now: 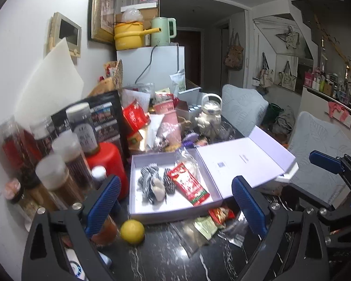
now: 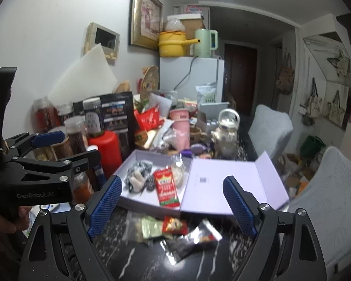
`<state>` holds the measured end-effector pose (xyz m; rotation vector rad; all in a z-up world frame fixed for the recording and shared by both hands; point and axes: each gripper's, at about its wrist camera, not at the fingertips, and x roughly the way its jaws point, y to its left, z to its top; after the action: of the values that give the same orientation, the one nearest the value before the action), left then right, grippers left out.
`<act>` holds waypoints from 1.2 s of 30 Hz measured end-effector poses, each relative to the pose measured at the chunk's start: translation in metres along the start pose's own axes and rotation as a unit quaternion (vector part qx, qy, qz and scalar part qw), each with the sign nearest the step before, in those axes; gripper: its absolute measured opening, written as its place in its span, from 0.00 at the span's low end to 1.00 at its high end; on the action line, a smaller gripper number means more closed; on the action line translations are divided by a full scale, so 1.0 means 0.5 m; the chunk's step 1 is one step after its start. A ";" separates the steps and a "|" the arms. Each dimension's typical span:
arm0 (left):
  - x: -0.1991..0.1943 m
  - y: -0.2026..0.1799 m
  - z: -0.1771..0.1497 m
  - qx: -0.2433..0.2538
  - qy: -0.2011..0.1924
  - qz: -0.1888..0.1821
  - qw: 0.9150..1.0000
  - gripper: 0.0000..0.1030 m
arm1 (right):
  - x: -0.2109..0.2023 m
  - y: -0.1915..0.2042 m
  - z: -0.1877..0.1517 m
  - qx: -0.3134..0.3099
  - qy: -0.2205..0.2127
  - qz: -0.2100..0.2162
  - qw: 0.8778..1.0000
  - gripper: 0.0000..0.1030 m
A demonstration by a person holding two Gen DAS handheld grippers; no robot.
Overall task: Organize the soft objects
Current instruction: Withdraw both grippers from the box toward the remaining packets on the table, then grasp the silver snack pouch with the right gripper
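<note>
An open lilac box (image 1: 138, 213) (image 2: 133, 199) lies on the dark marble table. In it lie a striped black-and-white soft toy (image 1: 152, 182) (image 2: 138, 175), a red snack packet (image 1: 188, 183) (image 2: 166, 188) and a clear bag (image 1: 189, 161) (image 2: 179, 171). Several small packets (image 1: 210, 222) (image 2: 166, 229) lie on the table in front of the box. My left gripper (image 1: 175, 203) is open and empty, just short of the box. My right gripper (image 2: 173, 203) is open and empty above the loose packets. The right gripper shows at the right of the left wrist view (image 1: 334, 175).
A yellow lemon (image 1: 132, 231) lies by the box's near left corner. Jars (image 1: 65, 178), a red canister (image 1: 107, 161) (image 2: 107, 152) and a black pouch stand left. A white teapot (image 1: 210, 114) (image 2: 225, 135), pink cup and clutter sit behind. Grey chairs (image 1: 327, 154) (image 2: 327, 199) stand right.
</note>
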<state>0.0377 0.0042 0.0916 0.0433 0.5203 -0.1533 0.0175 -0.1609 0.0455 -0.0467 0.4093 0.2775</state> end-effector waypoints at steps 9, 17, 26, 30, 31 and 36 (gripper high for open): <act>0.026 -0.002 -0.077 -0.015 0.045 -0.021 0.999 0.94 | -0.002 0.002 -0.083 0.024 0.029 -0.015 0.999 0.86; 0.084 0.018 -0.145 -0.042 0.095 -0.047 0.994 0.94 | 0.040 -0.019 -0.159 0.059 0.083 -0.017 0.995 0.86; 0.147 0.033 -0.200 -0.060 0.139 -0.044 0.988 0.94 | 0.113 -0.047 -0.217 0.103 0.133 -0.016 0.986 0.86; 0.181 0.038 -0.213 -0.063 0.153 -0.037 0.985 0.94 | 0.149 -0.053 -0.229 0.109 0.145 -0.016 0.983 0.86; 0.190 0.039 -0.217 -0.063 0.157 -0.036 0.985 0.94 | 0.160 -0.054 -0.233 0.107 0.149 -0.017 0.983 0.86; 0.226 0.040 -0.229 -0.065 0.173 -0.033 0.982 0.94 | 0.208 -0.064 -0.244 0.116 0.164 -0.022 0.979 0.86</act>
<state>0.0815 0.0180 -0.0641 -0.0769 0.8795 -0.1781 0.0709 -0.1773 -0.1083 0.1299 0.7660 0.1766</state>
